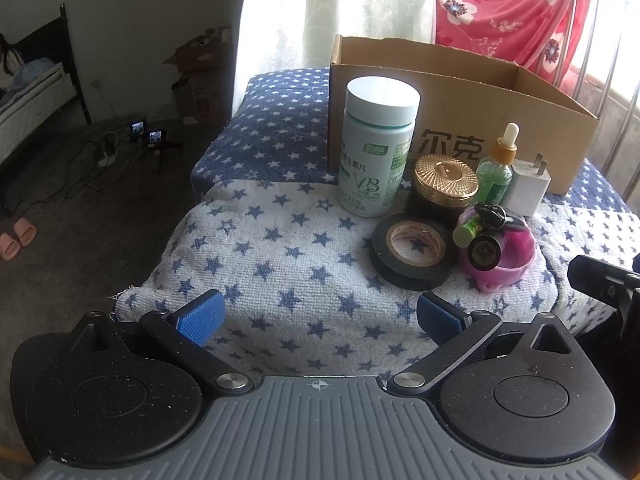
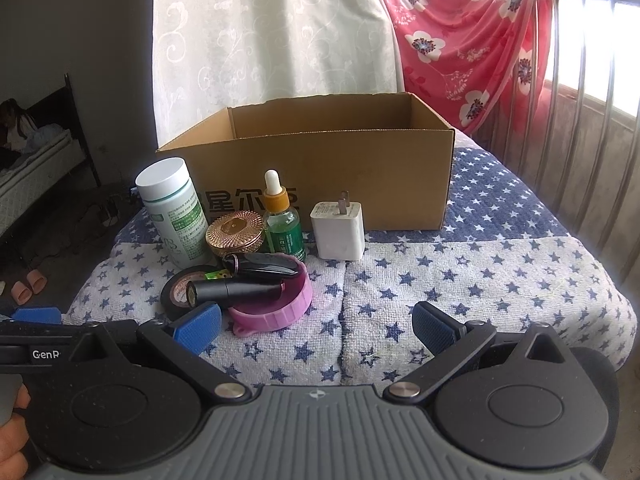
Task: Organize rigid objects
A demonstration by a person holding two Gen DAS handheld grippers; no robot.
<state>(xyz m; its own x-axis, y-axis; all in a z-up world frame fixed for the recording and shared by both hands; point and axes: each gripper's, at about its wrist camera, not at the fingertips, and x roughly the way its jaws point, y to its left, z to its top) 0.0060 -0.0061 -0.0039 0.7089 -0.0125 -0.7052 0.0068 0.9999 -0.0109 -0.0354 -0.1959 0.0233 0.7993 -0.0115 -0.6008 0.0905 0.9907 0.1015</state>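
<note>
Small items cluster in front of an open cardboard box point(image 1: 452, 92) point(image 2: 320, 160) on a star-patterned cloth. Among them stand a white vitamin bottle point(image 1: 378, 148) point(image 2: 174, 212), a gold-lidded jar point(image 1: 444, 188) point(image 2: 235, 234), a green dropper bottle point(image 1: 498, 168) point(image 2: 281, 224) and a white charger plug point(image 1: 528, 184) point(image 2: 339, 232). A black tape roll point(image 1: 412, 252) point(image 2: 180, 288) lies beside a pink lid point(image 1: 500, 256) point(image 2: 276, 304) that carries a black tube point(image 2: 236, 292) and a black case point(image 2: 264, 266). My left gripper point(image 1: 320, 316) and right gripper point(image 2: 316, 328) both stand open and empty, short of the items.
A metal bed rail point(image 2: 580, 100) with a red floral cloth point(image 2: 468, 48) runs along the right. White curtains point(image 2: 260, 40) hang behind the box. To the left the bed edge drops to a floor with cables, small cameras point(image 1: 148, 132) and pink slippers point(image 1: 16, 238).
</note>
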